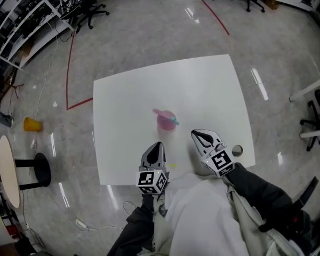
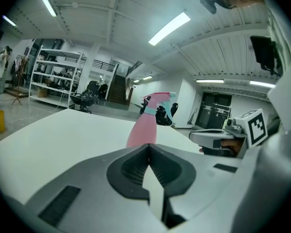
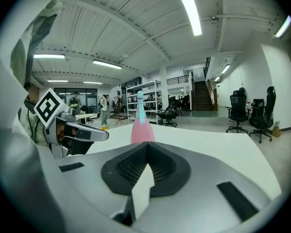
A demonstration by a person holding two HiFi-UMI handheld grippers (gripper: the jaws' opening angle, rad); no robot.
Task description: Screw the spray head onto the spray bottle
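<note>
A pink spray bottle (image 1: 166,120) stands upright near the middle of the white table (image 1: 128,89), with a pink spray head (image 1: 161,112) and teal collar on top. My left gripper (image 1: 158,145) hovers at the table's front edge, a little short of the bottle, shut and empty. My right gripper (image 1: 197,135) is to the bottle's right and nearer, also shut with nothing held. The left gripper view shows the bottle (image 2: 141,130) just beyond the closed jaws (image 2: 149,147). In the right gripper view the bottle (image 3: 142,129) stands beyond the closed jaws (image 3: 148,147).
A round cable hole (image 1: 237,151) sits near the table's front right corner. On the floor at the left are a yellow object (image 1: 32,124), a round side table (image 1: 8,169) and a black stool (image 1: 41,169). Office chairs and shelving stand further off.
</note>
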